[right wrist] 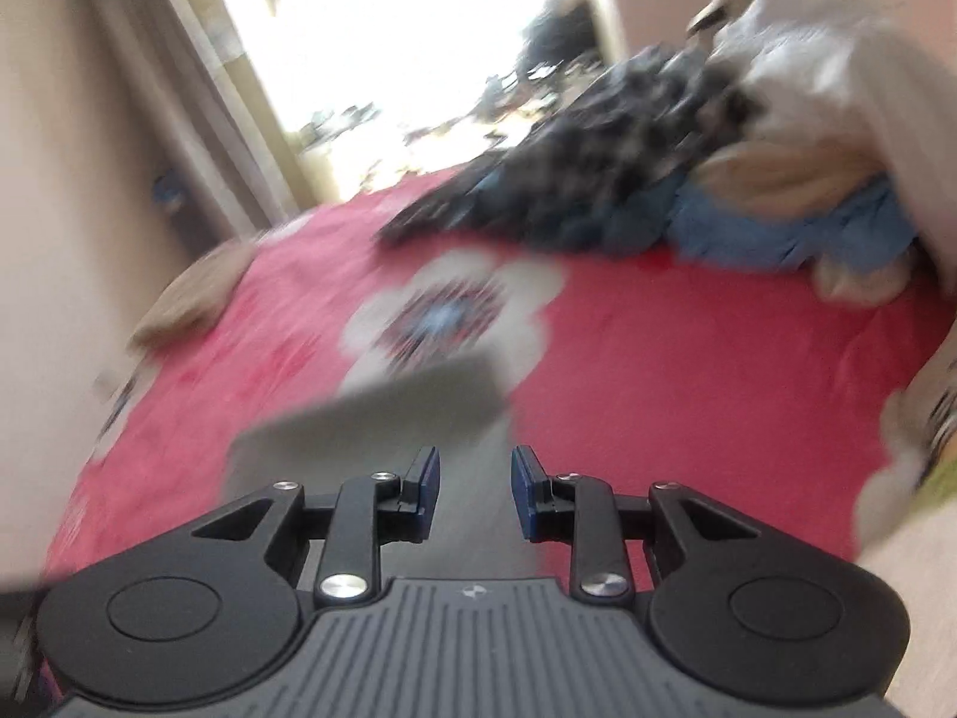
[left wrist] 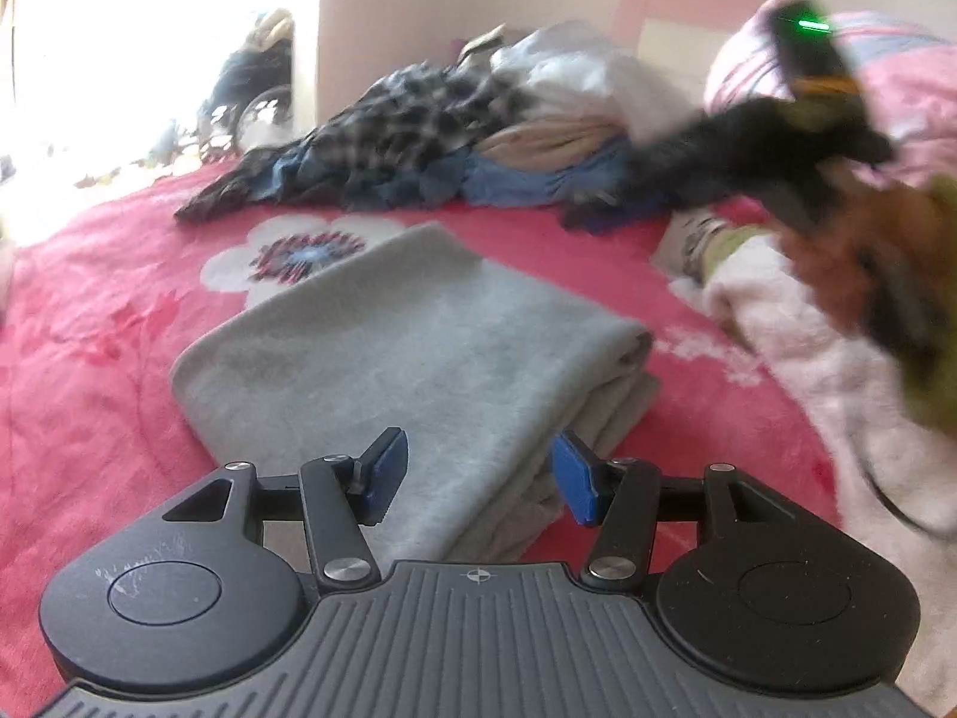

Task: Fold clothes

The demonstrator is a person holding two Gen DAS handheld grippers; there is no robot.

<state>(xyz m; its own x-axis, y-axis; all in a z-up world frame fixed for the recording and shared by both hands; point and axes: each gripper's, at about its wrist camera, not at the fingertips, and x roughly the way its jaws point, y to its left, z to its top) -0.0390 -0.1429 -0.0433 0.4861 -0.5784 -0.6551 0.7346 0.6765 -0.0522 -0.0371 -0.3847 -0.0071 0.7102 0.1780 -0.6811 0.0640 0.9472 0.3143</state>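
A folded grey cloth (left wrist: 413, 347) lies flat on the red flowered bedspread (left wrist: 90, 359). My left gripper (left wrist: 481, 478) hovers over the cloth's near edge, open, with nothing between its blue pads (left wrist: 389, 475). In the right wrist view, which is blurred by motion, the same grey cloth (right wrist: 407, 413) lies just beyond my right gripper (right wrist: 477, 490). Its jaws stand apart and hold nothing. In the left wrist view, a blurred hand in a green sleeve (left wrist: 939, 371) carries that gripper's black body at the upper right.
A heap of unfolded clothes sits at the back of the bed: a dark plaid shirt (left wrist: 407, 113), white pieces (left wrist: 586, 72), beige and blue fabric (left wrist: 538, 179). A white fluffy garment (left wrist: 807, 359) lies at the right. Pink bedding (left wrist: 909, 78) is behind it. A bright window is at the far left.
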